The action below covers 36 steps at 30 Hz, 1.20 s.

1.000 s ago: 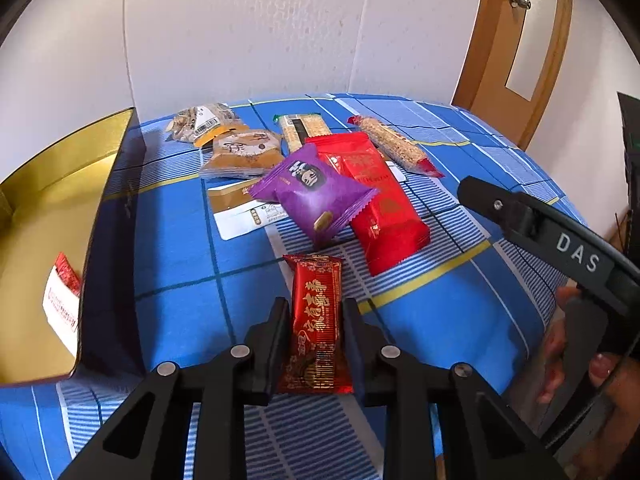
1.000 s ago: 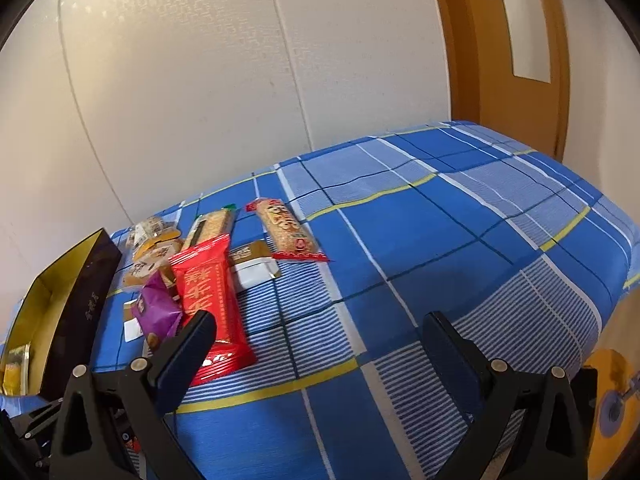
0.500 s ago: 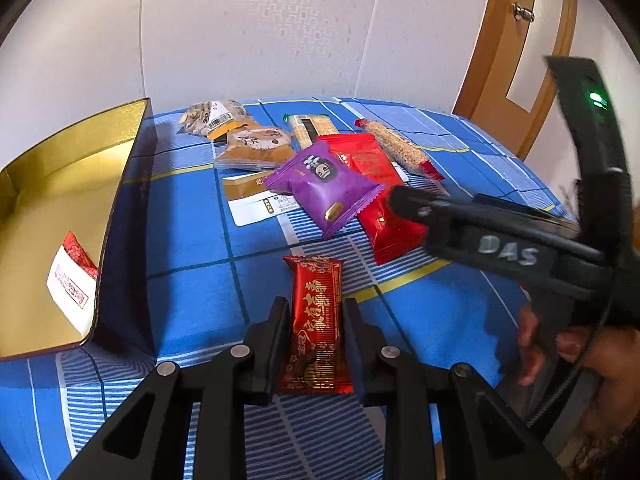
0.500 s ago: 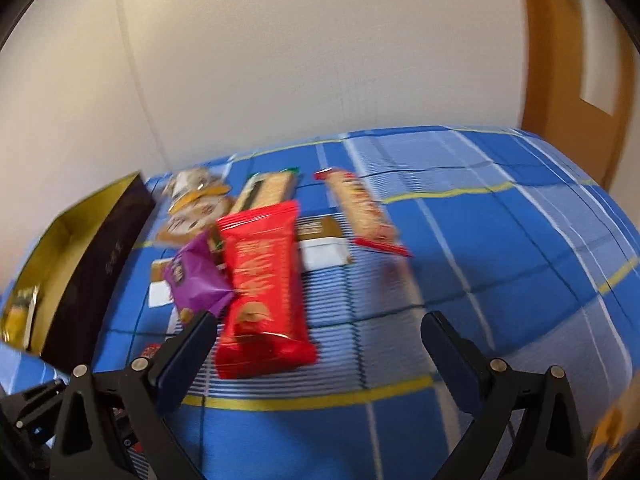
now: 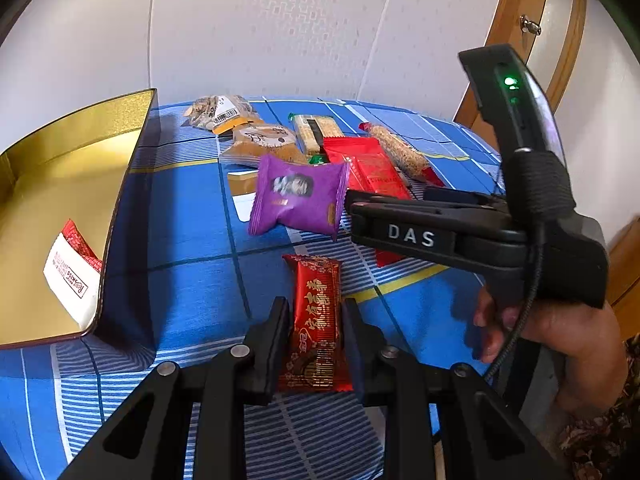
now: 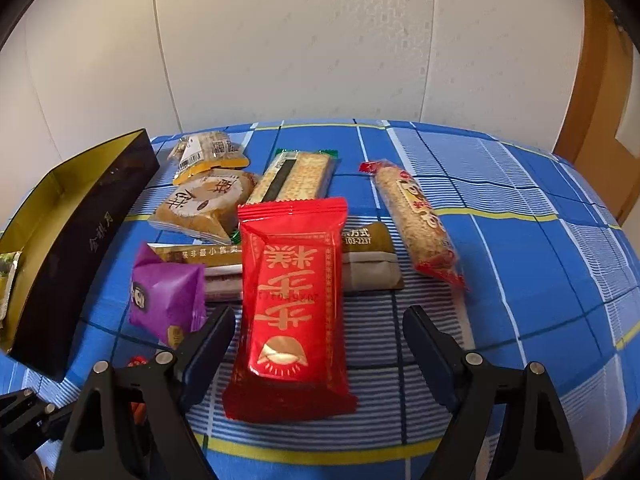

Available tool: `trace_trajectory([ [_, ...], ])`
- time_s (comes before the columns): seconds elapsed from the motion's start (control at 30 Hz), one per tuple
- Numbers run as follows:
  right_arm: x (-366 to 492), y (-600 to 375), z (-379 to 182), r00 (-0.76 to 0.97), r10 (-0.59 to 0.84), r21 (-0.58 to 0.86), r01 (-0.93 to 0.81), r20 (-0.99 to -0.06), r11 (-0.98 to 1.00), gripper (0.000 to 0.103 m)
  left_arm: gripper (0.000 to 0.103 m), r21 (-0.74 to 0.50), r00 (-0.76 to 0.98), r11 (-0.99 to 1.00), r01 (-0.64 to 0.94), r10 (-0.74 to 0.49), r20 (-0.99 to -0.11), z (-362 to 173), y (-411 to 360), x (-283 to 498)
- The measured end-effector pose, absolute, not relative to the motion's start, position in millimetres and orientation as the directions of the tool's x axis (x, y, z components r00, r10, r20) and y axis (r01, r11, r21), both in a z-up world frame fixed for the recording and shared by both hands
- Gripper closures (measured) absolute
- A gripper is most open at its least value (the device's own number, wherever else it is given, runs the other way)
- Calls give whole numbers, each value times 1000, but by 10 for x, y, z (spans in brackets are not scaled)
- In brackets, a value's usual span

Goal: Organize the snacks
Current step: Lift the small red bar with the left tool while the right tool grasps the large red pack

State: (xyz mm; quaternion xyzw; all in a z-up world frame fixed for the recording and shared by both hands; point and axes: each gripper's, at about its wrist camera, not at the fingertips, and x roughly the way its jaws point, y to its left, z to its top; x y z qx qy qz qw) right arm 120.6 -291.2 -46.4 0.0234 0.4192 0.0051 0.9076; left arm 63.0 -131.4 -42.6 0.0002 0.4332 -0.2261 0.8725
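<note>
Left jaws: the left gripper [image 5: 314, 344] is squeezing the small red snack bar [image 5: 316, 320] by its long sides; the bar is pointing straight ahead.
Right jaws: the right gripper [image 6: 320, 344] is spreading wide, holding nothing, with the big red packet [image 6: 290, 308] lying between, long way forward.
Gold box [image 5: 76, 136]: sitting to the left, near the left hand.
Room: bare blue counter [image 5: 188, 216] is lying between bar and box.

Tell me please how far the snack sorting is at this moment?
Early. Done: one red-and-white packet lies in the gold box. In hand: the left gripper is shut on a small red bar; the right gripper is open around the big red pack. Left: purple pack, cracker packs, rice bar and the others on the blue cloth.
</note>
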Motion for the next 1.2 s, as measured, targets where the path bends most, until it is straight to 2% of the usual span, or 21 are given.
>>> trace_trajectory([
  [0.1,1223,-2913,-478,648,35,50,4,-761,999,32,76,-196,522,897,397,-396,-755,-425,-1309,629],
  [0.17,1201,-2927,-461,654,31,46,6,-756,999,52,76,-190,525,898,397,-393,-755,-423,-1315,625],
  [0.63,913,-3139,-437,668,33,107,70,-743,992,61,76,-166,533,904,394,-372,-760,-414,-1343,615],
  [1.2,802,-3233,-430,688,-24,101,142,-726,985,61,80,-154,516,894,421,-375,-770,-395,-1380,581],
])
